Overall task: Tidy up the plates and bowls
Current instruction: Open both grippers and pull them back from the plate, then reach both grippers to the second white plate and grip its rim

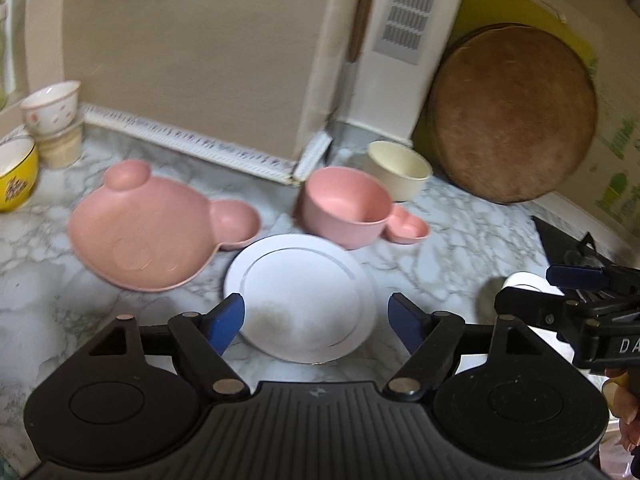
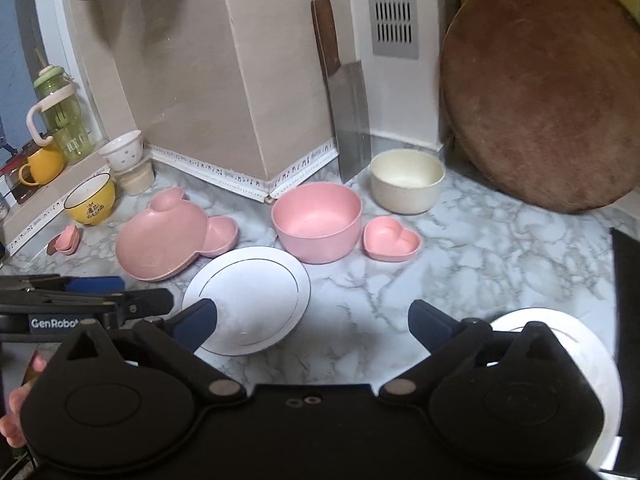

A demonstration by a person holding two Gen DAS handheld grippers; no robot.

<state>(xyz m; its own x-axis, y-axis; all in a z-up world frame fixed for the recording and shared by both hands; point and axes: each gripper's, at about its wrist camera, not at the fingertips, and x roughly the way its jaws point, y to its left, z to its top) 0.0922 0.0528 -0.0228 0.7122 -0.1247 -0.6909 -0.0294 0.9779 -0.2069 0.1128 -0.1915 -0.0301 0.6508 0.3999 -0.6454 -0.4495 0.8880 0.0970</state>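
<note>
A white plate [image 1: 304, 300] [image 2: 248, 296] lies on the marble counter just ahead of my open, empty left gripper [image 1: 316, 320]. A pink bear-shaped plate [image 1: 156, 228] [image 2: 168, 236] lies to its left. A pink bowl [image 1: 344, 208] [image 2: 318, 220], a pink heart dish [image 1: 408, 228] [image 2: 392, 240] and a cream bowl [image 1: 400, 168] [image 2: 406, 180] sit behind. My right gripper [image 2: 312, 324] is open and empty above bare counter; it shows at the right of the left wrist view [image 1: 560, 292]. A second white plate [image 2: 568, 344] lies under its right side.
A yellow bowl [image 2: 90, 200], a small white flowered bowl [image 2: 122, 154] on a cup and a small pink dish [image 2: 66, 240] sit at the far left. A cleaver [image 2: 348, 120] and a round wooden board [image 2: 540, 92] lean on the wall. A black stove edge [image 2: 626, 280] is at the right.
</note>
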